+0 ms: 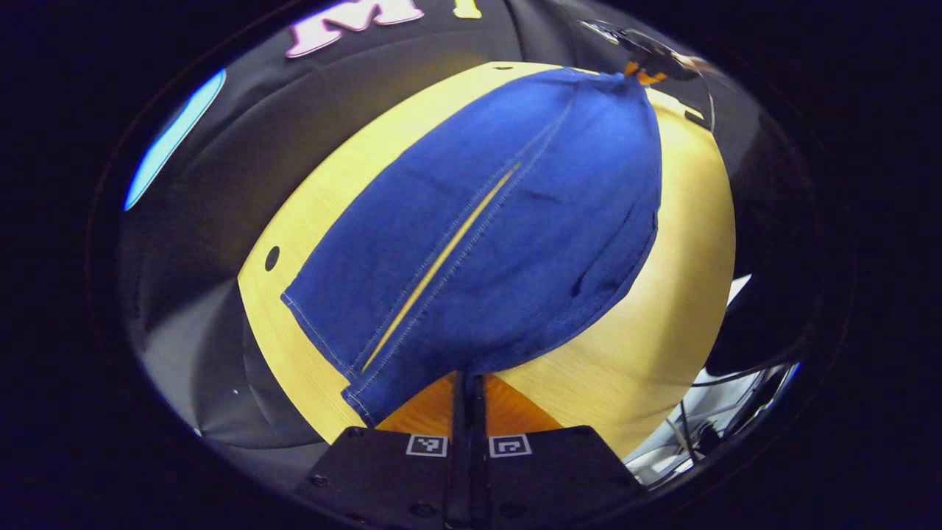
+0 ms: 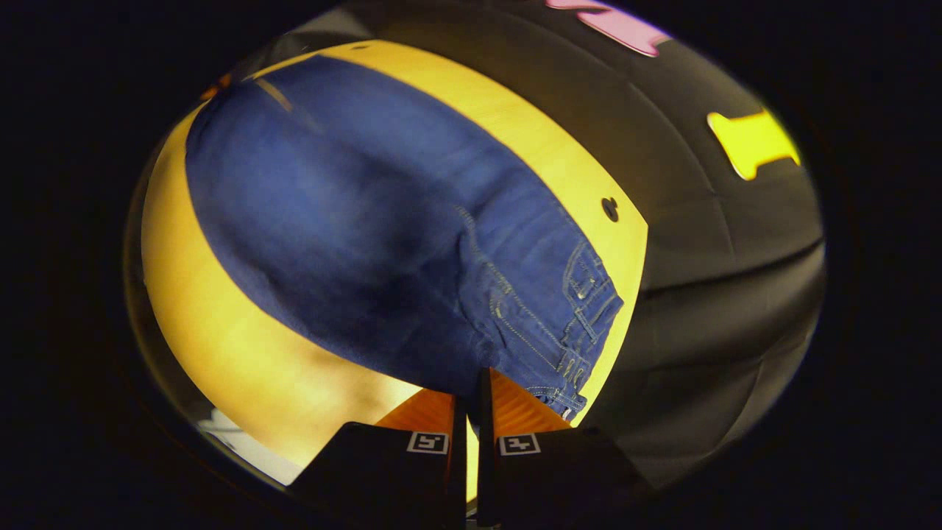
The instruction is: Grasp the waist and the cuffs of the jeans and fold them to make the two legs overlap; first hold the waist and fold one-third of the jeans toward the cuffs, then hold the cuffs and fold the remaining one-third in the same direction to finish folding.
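My left tool point(image 1: 468, 383) is clenched on the cuffs, my right tool point(image 2: 471, 401) on the waist of the jeans point(image 1: 486, 221), stretched flat along the worktop point(image 1: 662, 309) so one leg folds over the other.

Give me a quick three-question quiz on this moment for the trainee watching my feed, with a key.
1. True or false: the jeans lie rolled in a ball on the floor.
2. Which end of the jeans is at the left gripper? A) the waist B) the cuffs C) a back pocket
3. Fill in: in the right gripper view, the right gripper has its fingers closed on the ____ end of the jeans.

Key
1. False: they are spread along the wooden table.
2. B: the hemmed leg ends reach its fingers.
3. Waist: belt loops sit right beside the fingers.
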The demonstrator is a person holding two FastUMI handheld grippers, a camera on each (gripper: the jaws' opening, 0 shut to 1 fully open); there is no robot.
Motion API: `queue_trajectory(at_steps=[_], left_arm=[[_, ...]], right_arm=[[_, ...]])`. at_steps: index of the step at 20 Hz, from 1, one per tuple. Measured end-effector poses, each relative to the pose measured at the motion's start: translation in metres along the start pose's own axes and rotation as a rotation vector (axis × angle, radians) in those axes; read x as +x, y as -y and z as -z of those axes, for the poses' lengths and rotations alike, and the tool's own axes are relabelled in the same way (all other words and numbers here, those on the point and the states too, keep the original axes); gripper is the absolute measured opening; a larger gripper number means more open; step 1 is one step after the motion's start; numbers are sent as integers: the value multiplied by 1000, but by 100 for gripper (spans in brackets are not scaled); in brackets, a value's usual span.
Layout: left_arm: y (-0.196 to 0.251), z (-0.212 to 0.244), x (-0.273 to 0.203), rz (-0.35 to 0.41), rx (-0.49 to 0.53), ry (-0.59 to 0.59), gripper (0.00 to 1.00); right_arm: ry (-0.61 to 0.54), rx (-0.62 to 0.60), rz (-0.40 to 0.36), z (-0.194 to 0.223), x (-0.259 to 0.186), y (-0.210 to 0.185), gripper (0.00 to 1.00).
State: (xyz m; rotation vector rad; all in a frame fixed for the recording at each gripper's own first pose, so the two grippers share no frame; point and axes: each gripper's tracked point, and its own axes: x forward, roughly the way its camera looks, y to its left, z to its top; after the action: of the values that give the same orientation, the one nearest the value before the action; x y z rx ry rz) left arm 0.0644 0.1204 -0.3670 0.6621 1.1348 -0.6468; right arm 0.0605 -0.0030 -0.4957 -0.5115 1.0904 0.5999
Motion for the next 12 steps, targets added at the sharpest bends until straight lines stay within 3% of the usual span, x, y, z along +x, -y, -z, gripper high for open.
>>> queue_trajectory(at_steps=[4,6,12], left_arm=[[-23,-28,-9,54,-145,-14,6],[-48,-40,-6,28,-245,-12,6],[-128,-83,30,-60,-406,-12,6]], right_arm=[[111,216,-5,-65,-30,42,10],[180,323,-15,-107,-33,63,10],[187,492,-11,-159,35,98,10]])
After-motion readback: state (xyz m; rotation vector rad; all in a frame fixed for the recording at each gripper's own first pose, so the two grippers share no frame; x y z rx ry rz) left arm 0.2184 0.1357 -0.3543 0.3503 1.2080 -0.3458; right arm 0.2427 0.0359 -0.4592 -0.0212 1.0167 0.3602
